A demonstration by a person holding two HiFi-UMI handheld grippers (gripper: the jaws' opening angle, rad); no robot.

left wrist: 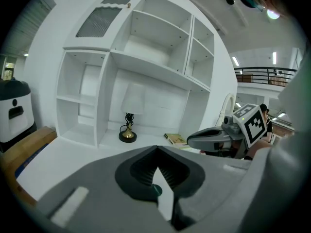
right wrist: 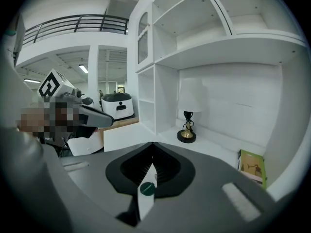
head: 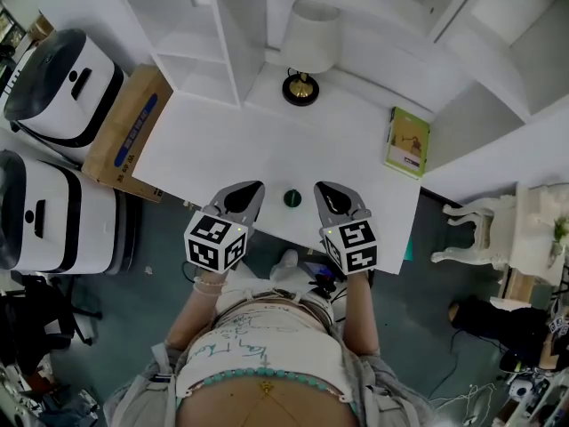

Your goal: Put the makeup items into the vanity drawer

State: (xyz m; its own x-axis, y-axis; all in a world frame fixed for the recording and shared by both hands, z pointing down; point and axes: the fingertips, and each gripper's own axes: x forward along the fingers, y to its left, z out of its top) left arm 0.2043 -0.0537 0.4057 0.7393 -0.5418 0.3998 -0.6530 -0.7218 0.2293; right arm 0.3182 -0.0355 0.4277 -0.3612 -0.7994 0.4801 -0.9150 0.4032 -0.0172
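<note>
A small dark green round item [head: 292,197] lies on the white vanity top [head: 249,145] near its front edge. My left gripper [head: 250,189] is just left of it and my right gripper [head: 324,190] just right of it, both over the front edge and apart from the item. In the left gripper view the jaw tips [left wrist: 156,148] meet, and the green item [left wrist: 156,190] shows in the slit below them. The right gripper view shows the same: tips [right wrist: 152,144] together, with the green item [right wrist: 147,189] beneath. Neither gripper holds anything. No open drawer is in view.
A lamp [head: 302,76] stands at the back of the vanity and a green book [head: 408,140] lies at its right. White shelves [head: 200,43] rise behind. A cardboard box [head: 129,132] and white machines [head: 62,83] are on the left, a white chair [head: 480,229] on the right.
</note>
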